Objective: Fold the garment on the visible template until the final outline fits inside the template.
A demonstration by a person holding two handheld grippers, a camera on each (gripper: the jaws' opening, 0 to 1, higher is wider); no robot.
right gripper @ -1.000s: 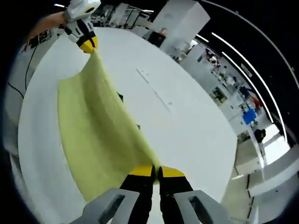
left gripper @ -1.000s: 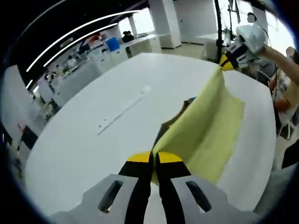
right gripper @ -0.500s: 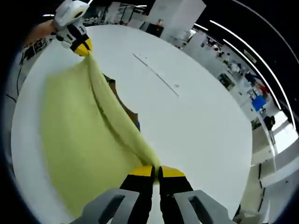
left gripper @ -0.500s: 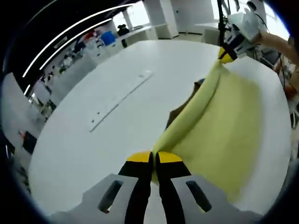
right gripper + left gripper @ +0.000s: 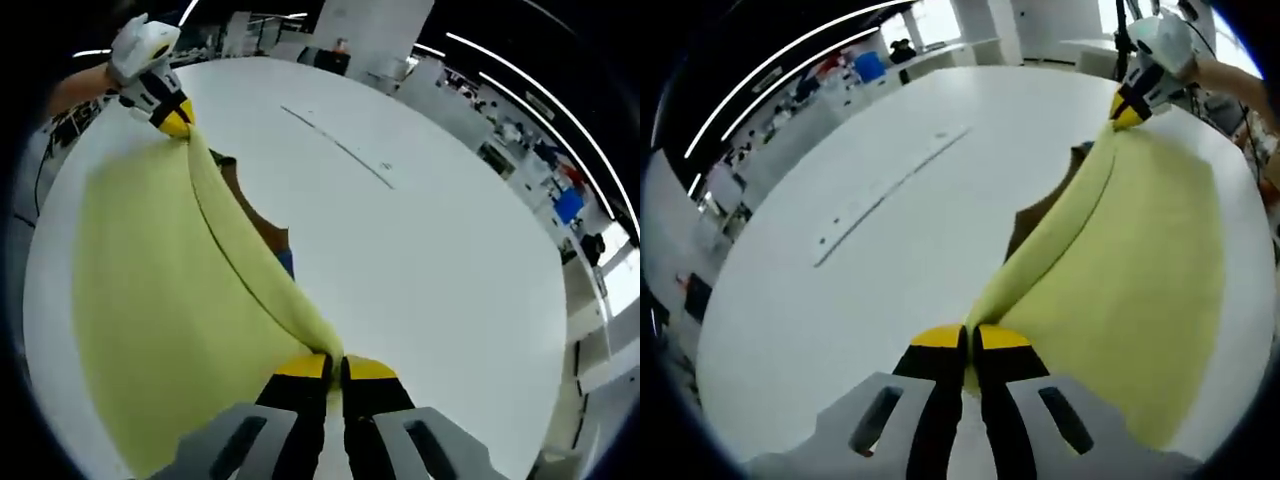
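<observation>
Lower now, garment (image 5: 1140, 270) stretches between both tools.

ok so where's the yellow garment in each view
Left gripper view: yellow garment fills the right side, stretched from the left tongs up to the right tongs.
Right gripper view: it fills the left side.
Shared landmark: the brown template showing beside its raised edge.

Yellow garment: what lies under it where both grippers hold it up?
Under the yellow garment, a brown panel with a blue edge peeks out on the white table. The cloth covers the rest, so its full outline cannot be seen.
</observation>
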